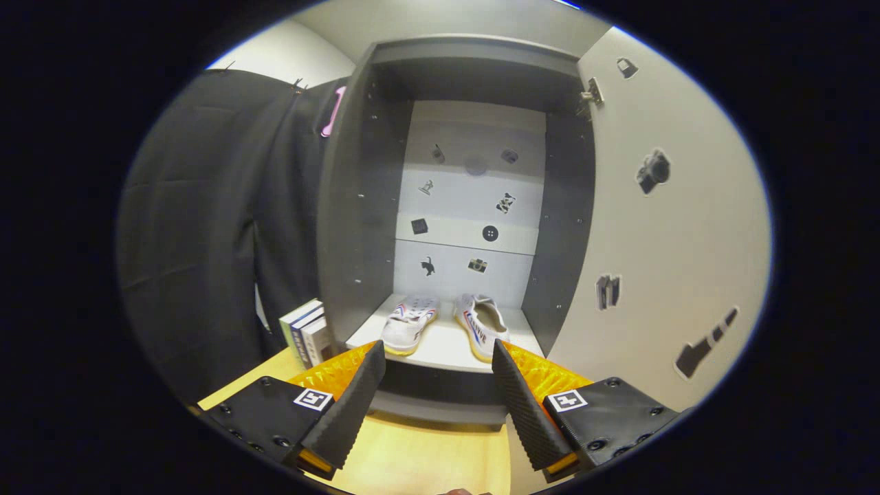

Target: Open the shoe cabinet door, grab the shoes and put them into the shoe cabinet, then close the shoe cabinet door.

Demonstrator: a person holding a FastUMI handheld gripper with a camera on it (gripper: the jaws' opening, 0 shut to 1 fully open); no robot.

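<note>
Gripper point(438, 375) fingers spread apart, empty, just short of shoe cabinet point(357, 206). Both shoes point(445, 323) on bottom shelf inside. Door point(660, 227) wide open, right. Risk: right shoe's toe near shelf front may foul closing door.

A: List items outside the procedure.

B: Item one: a row of books point(307, 338), upright, spines outward, standing on the wooden floor point(412, 460).

A: Position?

B: Against the dark cloth wall point(206, 227), which hangs in folds behind them.

A: Further items?

B: Item two: a pink object point(333, 111), high on the cloth wall; its type cannot be determined. Item three: a pale wall point(289, 51) above the cloth.
</note>
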